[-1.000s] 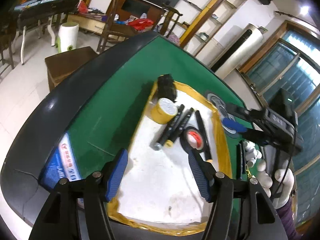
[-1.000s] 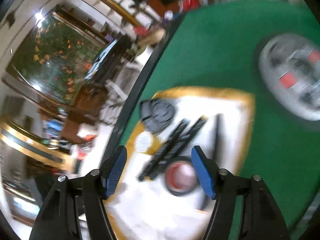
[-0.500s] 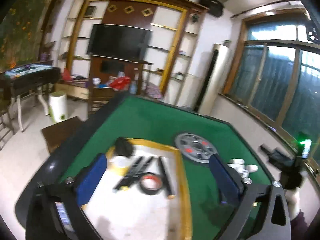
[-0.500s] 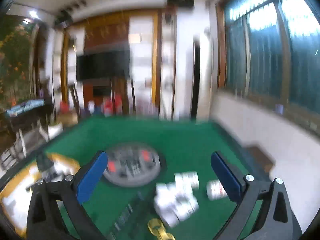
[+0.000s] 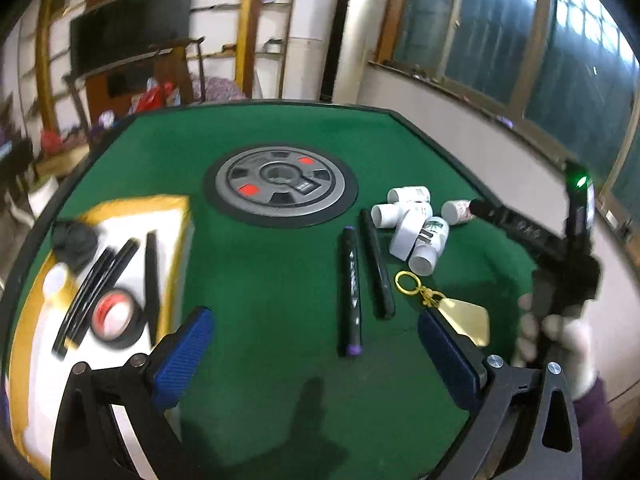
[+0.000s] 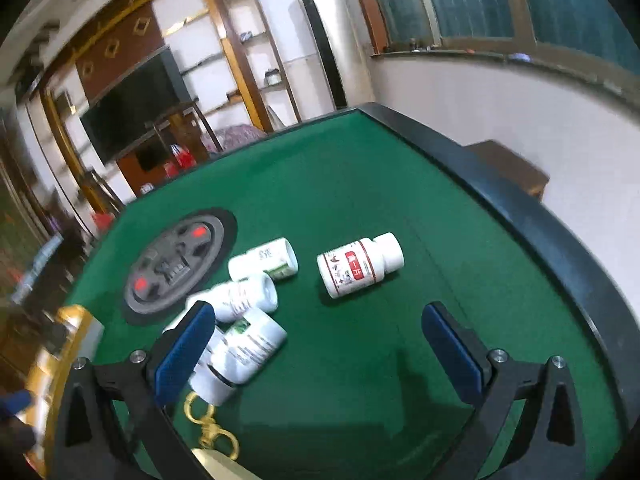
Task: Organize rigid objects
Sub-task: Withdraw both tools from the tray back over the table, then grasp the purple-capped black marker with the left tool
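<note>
Markers [image 5: 351,292] only in left view

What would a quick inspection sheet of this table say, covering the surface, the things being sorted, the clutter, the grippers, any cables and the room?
Surface: green felt table with a round grey hub in the middle.
Job's things: white tray at the left holds black pens and a tape roll; two black markers, white pill bottles, a lone red-label bottle and a gold keyring lie on the felt.
Clutter: nothing seen.
Grippers: left gripper and right gripper both open, empty.
Cables: nothing seen.
Surroundings: television, wooden shelves, windows.
</note>
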Tool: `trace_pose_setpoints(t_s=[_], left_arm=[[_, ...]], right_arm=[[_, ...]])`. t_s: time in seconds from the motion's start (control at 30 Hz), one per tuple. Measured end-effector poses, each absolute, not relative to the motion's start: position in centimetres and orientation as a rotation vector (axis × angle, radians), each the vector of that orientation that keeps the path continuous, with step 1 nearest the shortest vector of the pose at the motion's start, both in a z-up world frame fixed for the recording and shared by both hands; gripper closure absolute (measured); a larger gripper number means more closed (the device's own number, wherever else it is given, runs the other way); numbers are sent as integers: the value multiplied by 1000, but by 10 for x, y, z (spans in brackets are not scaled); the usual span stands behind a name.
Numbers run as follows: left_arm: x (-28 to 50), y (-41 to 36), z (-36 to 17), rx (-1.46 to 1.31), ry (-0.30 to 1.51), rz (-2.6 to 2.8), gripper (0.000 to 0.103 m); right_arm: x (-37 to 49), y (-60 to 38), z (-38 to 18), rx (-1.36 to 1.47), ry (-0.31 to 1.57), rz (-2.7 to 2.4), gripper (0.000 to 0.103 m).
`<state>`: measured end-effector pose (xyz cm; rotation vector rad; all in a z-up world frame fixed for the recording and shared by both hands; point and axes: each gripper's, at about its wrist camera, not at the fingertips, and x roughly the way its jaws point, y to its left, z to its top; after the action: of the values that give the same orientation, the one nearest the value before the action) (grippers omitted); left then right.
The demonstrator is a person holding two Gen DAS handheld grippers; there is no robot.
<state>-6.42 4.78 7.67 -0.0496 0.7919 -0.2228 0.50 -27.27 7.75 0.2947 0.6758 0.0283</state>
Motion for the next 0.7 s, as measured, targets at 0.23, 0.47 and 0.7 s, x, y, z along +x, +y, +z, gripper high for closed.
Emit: trace_pose_setpoints(t_s=[0.23,0.47,0.7], left_arm=[[-21,14,45,34,888,-197,9],[1,12,15,29,978,-181,37],[9,2,10,78,977,-169,41]], right_arm=[[6,-275,71,317,687,69,0],[7,-282,70,370,693,81,0],[9,-282,68,374,707,85,0]])
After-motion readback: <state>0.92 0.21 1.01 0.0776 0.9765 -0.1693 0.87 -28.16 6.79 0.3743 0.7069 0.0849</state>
